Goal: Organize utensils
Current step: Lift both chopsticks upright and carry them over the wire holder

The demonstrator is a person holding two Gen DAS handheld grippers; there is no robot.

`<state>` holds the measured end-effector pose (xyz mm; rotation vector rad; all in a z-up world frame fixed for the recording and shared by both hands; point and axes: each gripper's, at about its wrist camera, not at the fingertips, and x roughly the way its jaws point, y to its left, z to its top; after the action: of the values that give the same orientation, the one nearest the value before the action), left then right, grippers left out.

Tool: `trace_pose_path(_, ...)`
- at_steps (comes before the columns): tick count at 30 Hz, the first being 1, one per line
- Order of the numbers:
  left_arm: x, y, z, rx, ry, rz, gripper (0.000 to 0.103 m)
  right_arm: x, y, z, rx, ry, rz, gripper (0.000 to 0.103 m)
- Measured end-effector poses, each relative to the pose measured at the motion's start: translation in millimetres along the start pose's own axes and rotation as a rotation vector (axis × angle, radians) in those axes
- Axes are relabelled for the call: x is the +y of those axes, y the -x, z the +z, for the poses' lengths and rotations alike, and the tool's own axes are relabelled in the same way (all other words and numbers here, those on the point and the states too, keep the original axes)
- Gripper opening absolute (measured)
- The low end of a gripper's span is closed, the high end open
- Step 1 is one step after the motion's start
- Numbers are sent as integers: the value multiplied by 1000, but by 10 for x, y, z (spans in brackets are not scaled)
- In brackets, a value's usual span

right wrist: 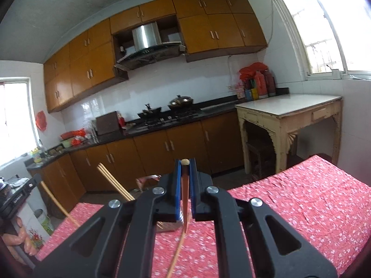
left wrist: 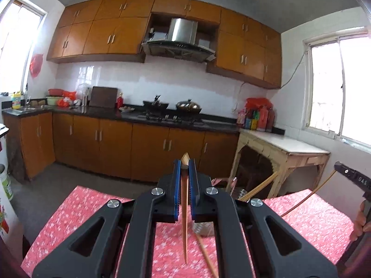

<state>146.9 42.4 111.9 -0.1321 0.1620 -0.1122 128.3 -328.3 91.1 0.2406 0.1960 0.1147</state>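
My left gripper (left wrist: 185, 165) pinches one chopstick (left wrist: 184, 220); my right gripper (right wrist: 185, 165) pinches another chopstick (right wrist: 185, 208) — both above the pink floral tablecloth (left wrist: 76, 208).

Left gripper (left wrist: 185, 170) above table (left wrist: 81, 208), a chopstick (left wrist: 184, 220) nipped between its pads, hanging tip-down over the tablecloth. Right gripper (right wrist: 185, 169) beside it to the right, likewise clamping a second chopstick (right wrist: 185, 208) upright. Glass cup (left wrist: 241, 193) on the table ahead, between the two grippers, with two chopsticks in the cup (right wrist: 113, 180) leaning out. One loose chopstick (left wrist: 206, 257) flat on the table below the left gripper. Counter with stove (left wrist: 169, 117) behind; side table (right wrist: 289, 106) at the right wall.
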Motion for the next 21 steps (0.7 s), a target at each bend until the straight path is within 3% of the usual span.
trace_pose_path(5, -190, -11, 317, -64, -15, -27, 6, 151, 0, 288, -35, -21, 74, 8)
trace_pose_path(13, -384, -324, 674, -149, 36, 4, 6, 489, -379, 611, -93, 29, 76, 8)
trace_pose_path(18, -476, -619, 713, -173, 54, 41, 6, 585, -832, 602, -28, 42, 66, 8)
trace_pose_path(21, -521, -831, 647, -145, 58, 43, 6, 563, -1144, 541, 43, 29, 69, 8)
